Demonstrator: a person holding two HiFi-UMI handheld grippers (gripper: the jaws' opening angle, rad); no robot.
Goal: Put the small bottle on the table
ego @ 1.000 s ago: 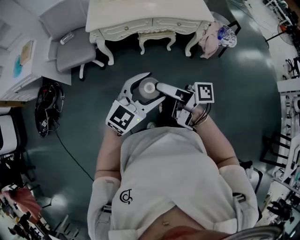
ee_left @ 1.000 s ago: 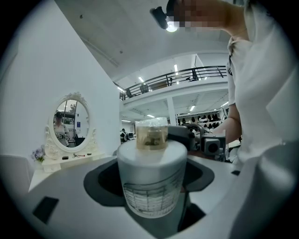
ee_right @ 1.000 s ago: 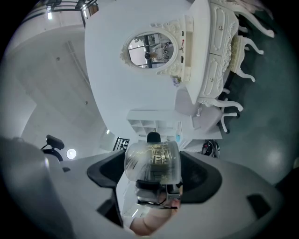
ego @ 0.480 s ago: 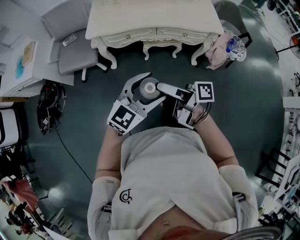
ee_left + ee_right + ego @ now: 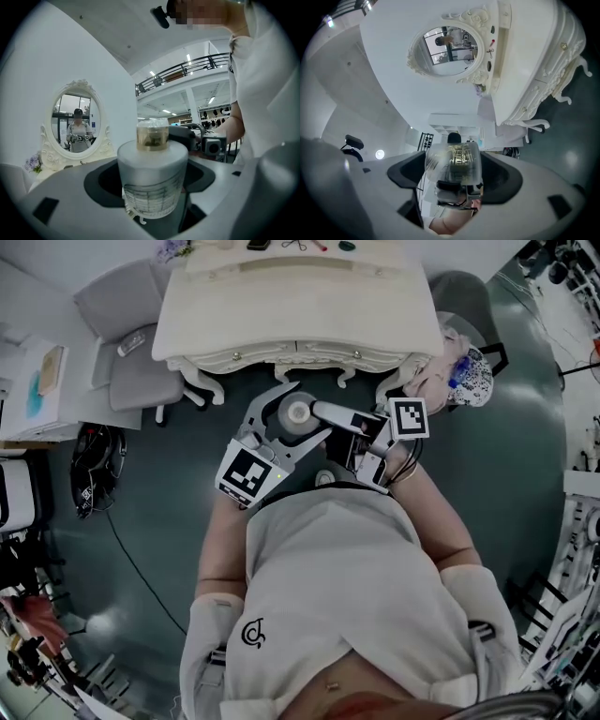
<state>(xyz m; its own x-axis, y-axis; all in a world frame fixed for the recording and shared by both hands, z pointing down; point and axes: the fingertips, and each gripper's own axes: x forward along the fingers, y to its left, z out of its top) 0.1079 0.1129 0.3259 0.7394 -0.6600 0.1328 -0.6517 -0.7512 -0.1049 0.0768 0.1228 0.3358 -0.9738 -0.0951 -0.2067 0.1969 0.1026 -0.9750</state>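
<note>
Jaws of the left gripper (image 5: 302,412) stand wide, clamped round the frosted body of the small bottle (image 5: 152,180). It is held in mid-air at the centre of the head view, just below the white dressing table (image 5: 291,296) across the top. The right gripper (image 5: 323,413) has its jaws closed on the bottle's clear cap (image 5: 453,165).

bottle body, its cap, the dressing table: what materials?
small bottle: likely frosted glass or plastic; matte, translucent white, with faint printed lines low on the wall.
cap: clear glossy plastic or glass over a gold-toned inner part.
table: probably painted wood; smooth cream top, carved curved legs.
</note>
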